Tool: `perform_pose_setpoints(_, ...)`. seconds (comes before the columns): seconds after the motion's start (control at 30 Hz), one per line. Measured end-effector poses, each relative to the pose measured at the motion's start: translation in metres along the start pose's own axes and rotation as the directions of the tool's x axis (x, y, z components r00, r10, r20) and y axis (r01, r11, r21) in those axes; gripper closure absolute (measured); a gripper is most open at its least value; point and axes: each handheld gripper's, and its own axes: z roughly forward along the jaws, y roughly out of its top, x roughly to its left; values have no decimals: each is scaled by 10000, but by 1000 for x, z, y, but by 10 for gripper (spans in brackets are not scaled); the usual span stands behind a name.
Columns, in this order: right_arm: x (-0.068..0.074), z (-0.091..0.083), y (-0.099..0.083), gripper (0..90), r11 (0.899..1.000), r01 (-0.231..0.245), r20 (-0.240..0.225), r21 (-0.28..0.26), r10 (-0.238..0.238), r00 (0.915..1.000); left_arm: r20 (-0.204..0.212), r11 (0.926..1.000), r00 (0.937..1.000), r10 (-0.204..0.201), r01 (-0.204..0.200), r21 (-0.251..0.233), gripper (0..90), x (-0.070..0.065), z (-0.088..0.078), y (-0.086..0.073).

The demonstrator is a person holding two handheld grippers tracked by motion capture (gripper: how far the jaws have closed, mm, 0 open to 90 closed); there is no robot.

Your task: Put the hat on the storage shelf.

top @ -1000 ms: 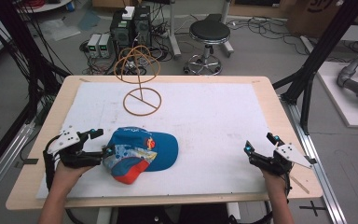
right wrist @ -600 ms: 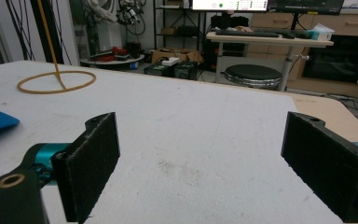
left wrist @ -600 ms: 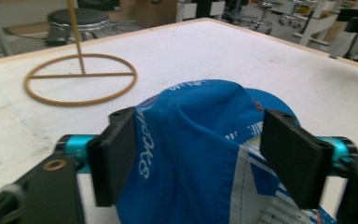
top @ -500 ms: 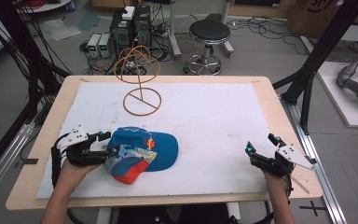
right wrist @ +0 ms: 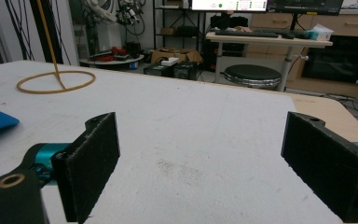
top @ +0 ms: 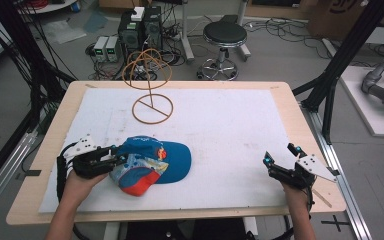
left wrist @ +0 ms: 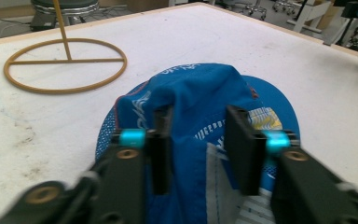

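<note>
Two grippers differ: left gripper [left wrist: 198, 149], jaws just closing, pinches the cap [left wrist: 200, 107] crown for lifting; right gripper [right wrist: 214, 163] waits open, lower right.

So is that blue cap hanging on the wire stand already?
No, the blue cap lies flat on the white table, well apart from the wire stand, which stands bare behind it.

Both grippers are black, with flat rectangular jaws covered by a rough dark pad. The left gripper [top: 111, 159] has cyan blocks at the jaw bases and brass-coloured screws on its linkage arms (best seen in the left gripper view). The right gripper [top: 269, 166] carries a grey three-cornered plate on top. Black cables trail from both. Forearms are bare.
</note>
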Motion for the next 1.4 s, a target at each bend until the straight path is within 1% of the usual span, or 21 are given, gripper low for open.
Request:
perform_pose_setpoints(0.1,0,0,0,111,10000,-1,0,19,1,10000,-133,10000,9999,19,-19,-4,785,0,-1,1)
perform_pose_setpoints(0.13,0,0,0,111,10000,16,-2,22,-16,10000,-261,9999,9996,90,-92,-58,819,-1,-1,1)
perform_pose_setpoints(0.2,1,0,0,111,10000,-16,-15,20,16,10000,-313,9999,9994,142,-145,-89,855,-2,-2,2)
perform_pose_setpoints(0.23,0,0,0,111,10000,42,-17,14,-42,10000,-290,9997,9995,152,-158,-208,862,-2,-2,3)
perform_pose_setpoints(0.27,0,1,0,111,10000,40,-39,-7,-40,10000,-302,9991,9991,286,-295,-290,866,-4,-2,4)
perform_pose_setpoints(0.3,1,1,0,111,10000,5,-36,13,-5,10000,-302,9991,9991,286,-295,-290,868,-4,-2,4)
perform_pose_setpoints(0.33,0,1,0,111,10000,40,-39,15,-40,10000,-327,9983,9986,405,-418,-412,870,-7,-2,6)
perform_pose_setpoints(0.5,1,1,0,112,10000,-6,-14,33,6,10000,-294,9964,9983,502,-521,-675,875,-11,-3,11)
perform_pose_setpoints(0.53,0,1,0,111,10000,26,-2,21,-26,10000,-281,9951,9980,563,-584,-797,876,-13,-3,15)
perform_pose_setpoints(0.6,0,1,0,112,10000,-8,-4,1,8,10000,-304,9939,9975,633,-657,-884,877,-16,-2,19)
perform_pose_setpoints(0.77,0,1,0,112,10000,33,-3,-20,-33,10000,-294,9919,9961,829,-853,-942,878,-22,0,27)
perform_pose_setpoints(0.83,1,1,0,111,10000,-12,-11,-8,12,10000,-288,9901,9947,986,-1010,-972,878,-25,2,31)
perform_pose_setpoints(0.87,2,2,0,112,10000,-39,-25,-19,39,10000,-337,9893,9931,1122,-1149,-905,878,-26,3,34)
perform_pose_setpoints(0.97,2,2,0,111,10000,26,-35,-24,-26,10000,-396,9868,9910,1280,-1312,-954,879,-29,4,40)
perform_pose_setpoints(1.07,2,3,0,111,10000,-32,-54,8,32,10000,-463,9831,9876,1498,-1538,-989,879,-32,6,47)
perform_pose_setpoints(1.13,2,3,0,111,10000,-37,-60,-10,37,10000,-465,9822,9867,1558,-1598,-987,879,-34,7,50)
perform_pose_setpoints(1.17,2,3,0,112,10000,-50,-56,-6,50,10000,-532,9811,9850,1642,-1687,-949,879,-36,9,54)
perform_pose_setpoints(1.2,2,3,0,112,10000,-40,-86,6,40,10000,-532,9811,9850,1642,-1687,-949,879,-36,9,54)
perform_pose_setpoints(1.3,3,4,0,111,10000,-1,-77,5,1,10000,-498,9796,9840,1712,-1754,-978,879,-38,10,62)
perform_pose_setpoints(1.33,3,4,0,111,10000,-1,-83,25,1,10000,-527,9783,9823,1797,-1840,-951,879,-40,11,67)
perform_pose_setpoints(1.4,3,5,0,112,10000,-17,-49,-28,17,10000,-529,9765,9815,1842,-1889,-1036,879,-41,13,71)
